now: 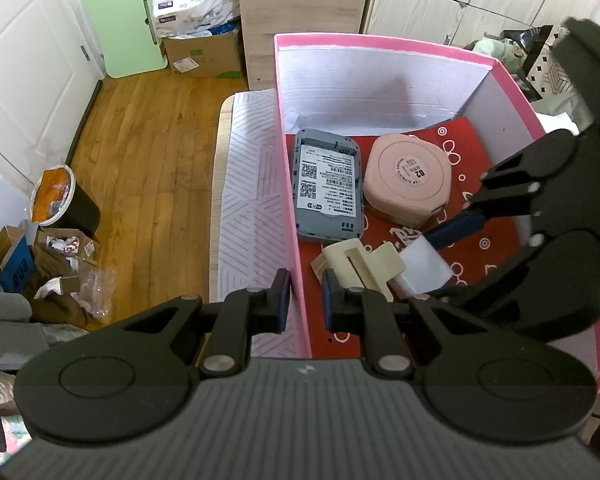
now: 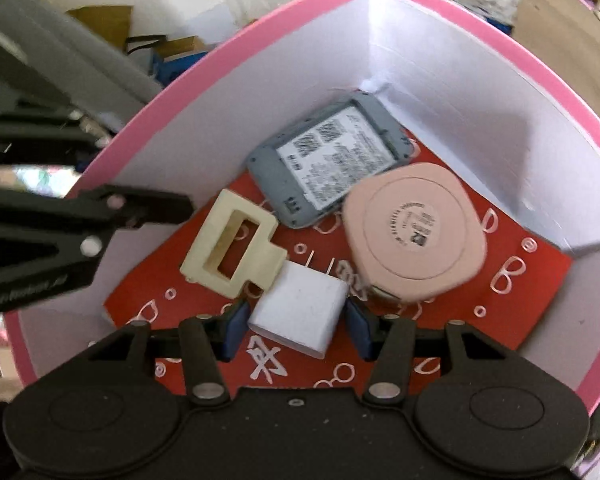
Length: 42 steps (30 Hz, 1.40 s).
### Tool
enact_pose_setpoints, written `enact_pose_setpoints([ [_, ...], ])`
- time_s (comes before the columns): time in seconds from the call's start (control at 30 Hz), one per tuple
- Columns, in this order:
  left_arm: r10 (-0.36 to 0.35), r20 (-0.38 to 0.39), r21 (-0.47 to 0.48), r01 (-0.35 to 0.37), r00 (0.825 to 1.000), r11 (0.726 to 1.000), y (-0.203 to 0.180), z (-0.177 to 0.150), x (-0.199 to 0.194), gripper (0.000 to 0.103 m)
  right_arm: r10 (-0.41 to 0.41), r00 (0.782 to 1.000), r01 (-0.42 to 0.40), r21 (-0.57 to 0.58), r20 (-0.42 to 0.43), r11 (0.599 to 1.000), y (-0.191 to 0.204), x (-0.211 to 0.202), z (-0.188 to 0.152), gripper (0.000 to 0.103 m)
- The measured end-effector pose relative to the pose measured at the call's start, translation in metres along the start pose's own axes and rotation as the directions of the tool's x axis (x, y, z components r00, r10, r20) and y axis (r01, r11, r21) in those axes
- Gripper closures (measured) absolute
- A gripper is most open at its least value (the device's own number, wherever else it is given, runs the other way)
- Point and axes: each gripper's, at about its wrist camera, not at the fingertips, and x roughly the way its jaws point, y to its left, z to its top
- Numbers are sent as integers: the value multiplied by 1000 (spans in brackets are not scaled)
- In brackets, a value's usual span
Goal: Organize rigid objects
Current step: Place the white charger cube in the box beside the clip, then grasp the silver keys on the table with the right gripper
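A pink box [image 1: 380, 40] [image 2: 300, 4] with white inner walls and a red patterned floor holds a grey device [image 1: 326, 184] [image 2: 328, 168], a rounded pink case [image 1: 406, 180] [image 2: 414, 236] and a cream bracket [image 1: 360, 268] [image 2: 232, 252]. My left gripper [image 1: 304, 300] is shut on the box's left wall, one pad on each side. My right gripper [image 2: 296, 320] [image 1: 432, 268] reaches down into the box, shut on a white block [image 2: 300, 316] [image 1: 424, 268]. The block hangs just above the red floor, beside the bracket and the pink case.
The box stands on a white striped surface [image 1: 248, 184]. Beyond lie a wooden floor [image 1: 140, 140], a bin with an orange liner [image 1: 56, 196], cardboard boxes [image 1: 204, 52], a green board [image 1: 124, 24] and a wooden cabinet [image 1: 300, 20].
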Motion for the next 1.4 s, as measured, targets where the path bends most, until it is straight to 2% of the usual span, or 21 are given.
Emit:
enact_pose_setpoints([
  [0.13,-4,1,0,4,1000,1000,1,0,0,89,-34,995,37,-34,94,999,5,-28,-18,39],
  [0.23,-18,3,-14,18,1000,1000,5,0,0,89,-41,978,50,-42,206,998,-1,-62,-39,39],
  [0.4,-33,1,-29,33,999,999,9,0,-1,89,-9,926,-14,56,378,998,-26,-116,-81,39],
  [0.47,-26,2,-20,26,1000,999,7,0,0,89,61,893,-106,78,447,991,-35,-131,-99,39],
  [0.57,-17,2,-11,17,1000,1000,6,0,1,89,75,858,-169,142,507,975,-55,-146,-128,39],
  [0.67,-17,4,-16,17,1000,1000,5,-1,2,89,31,851,-157,197,525,968,-66,-146,-152,39],
  [0.83,-13,11,-24,13,1000,1000,2,-3,1,89,-85,853,-75,283,515,956,-74,-127,-190,39],
  [0.97,-7,10,-28,7,1000,1000,1,-3,1,89,-142,836,-85,381,530,921,-86,-102,-218,40],
  [1.07,-3,8,-30,3,1000,1000,1,-3,1,89,-215,823,-47,440,526,897,-88,-81,-226,49],
  [1.13,-2,7,-32,2,1000,999,1,-3,1,89,-269,822,23,443,502,896,-88,-71,-227,61],
  [1.17,-1,8,-32,1,1000,1000,1,-3,1,89,-291,825,60,437,485,898,-86,-67,-225,62],
  [1.27,-1,9,-35,1,1000,999,1,-3,1,89,-299,817,80,418,493,905,-85,-61,-222,67],
  [1.33,-4,9,-38,4,1000,999,1,-3,1,89,-275,821,55,410,500,910,-88,-59,-219,68],
  [1.4,-4,9,-41,4,1000,999,1,-3,1,89,-280,823,67,406,494,912,-88,-56,-213,69],
])
